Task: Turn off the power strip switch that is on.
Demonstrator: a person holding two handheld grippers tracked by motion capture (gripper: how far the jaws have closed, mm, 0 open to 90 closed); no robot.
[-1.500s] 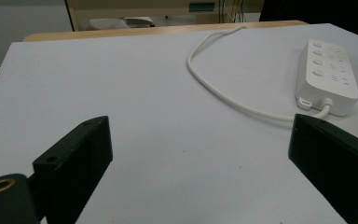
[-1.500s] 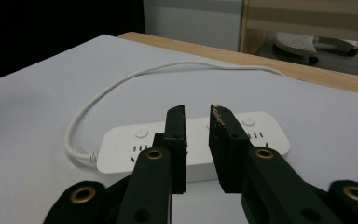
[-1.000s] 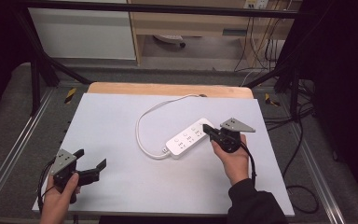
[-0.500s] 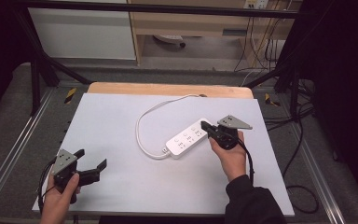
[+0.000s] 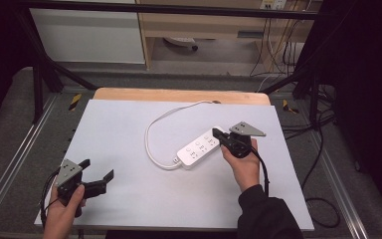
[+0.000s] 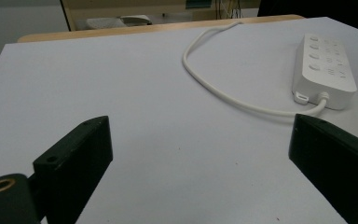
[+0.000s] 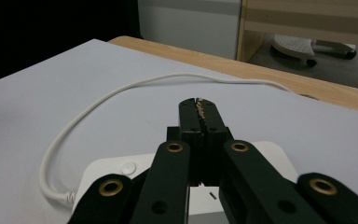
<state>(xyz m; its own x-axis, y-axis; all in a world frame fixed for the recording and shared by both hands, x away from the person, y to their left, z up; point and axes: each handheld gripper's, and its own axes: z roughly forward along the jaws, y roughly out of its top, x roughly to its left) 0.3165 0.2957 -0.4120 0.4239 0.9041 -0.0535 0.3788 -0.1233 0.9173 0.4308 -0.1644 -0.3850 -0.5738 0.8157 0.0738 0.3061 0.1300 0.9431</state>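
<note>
Directly beneath the right gripper, whose jaws are pressed together empty, lies the power strip: rigid, light, smooth plastic, best clamped across its narrow sides; its cord is limp. The left gripper stands wide apart.

The white power strip lies flat on the pale grey worktop, a little right of the middle, its long axis running diagonally from lower left to upper right in the high view. It is a rounded rectangular block; the left gripper view shows a row of round buttons along one long side and socket openings beside them. Its white cord leaves the lower-left end, loops out to the left in an open curve and runs back toward the far wooden edge of the worktop. The strip's upper-right end lies directly under the closed jaws of the right gripper.
</note>
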